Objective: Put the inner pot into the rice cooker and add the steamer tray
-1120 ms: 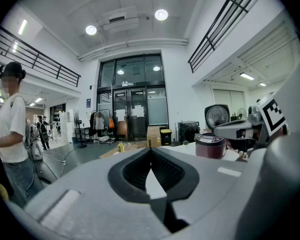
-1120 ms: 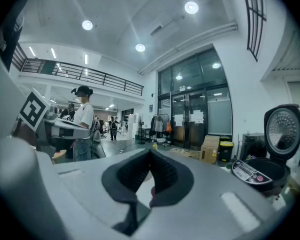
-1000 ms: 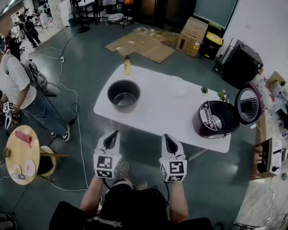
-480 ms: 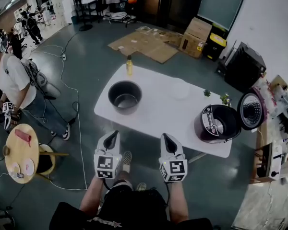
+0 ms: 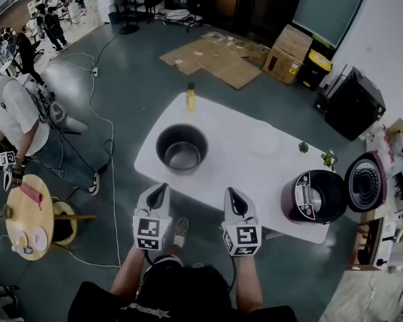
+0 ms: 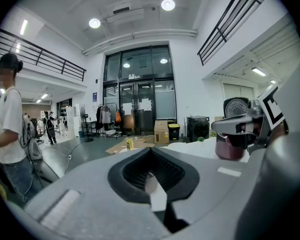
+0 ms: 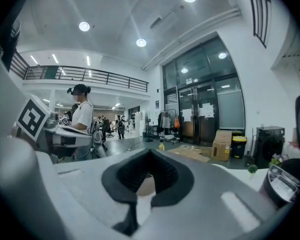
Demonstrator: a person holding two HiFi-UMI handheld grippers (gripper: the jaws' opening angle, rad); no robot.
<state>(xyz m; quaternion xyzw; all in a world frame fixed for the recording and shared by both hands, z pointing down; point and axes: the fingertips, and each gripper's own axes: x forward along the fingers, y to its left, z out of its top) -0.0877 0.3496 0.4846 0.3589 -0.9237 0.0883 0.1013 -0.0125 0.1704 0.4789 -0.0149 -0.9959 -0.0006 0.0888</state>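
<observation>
Head view shows us at the very start of the task, as we judge it: nothing is picked up. The pot (image 5: 182, 146) stands upright on the table (image 5: 242, 163) just left of the frame's centre, and it looks empty. The cooker (image 5: 314, 196) sits at the table's right end, well apart from the pot, with its lid (image 5: 366, 181) swung open toward the right edge. A pale round shape (image 5: 264, 139) on the table between them may be the steamer tray, but it is too faint for us to tell. Our left gripper (image 5: 159, 188) and right gripper (image 5: 234, 193) reach up from the bottom centre of the frame. They are side by side, a gap between them, both aimed at the table and tipped only a little downward. Their tips fall at the table's near edge in the frame, and we cannot tell whether they are over it. In both gripper views the jaws are pressed together with nothing between them. Next we need to spread the jaws and take the pot by its rim, likely from two sides. Then we lift it level, carry it right and lower it into the cooker.
</observation>
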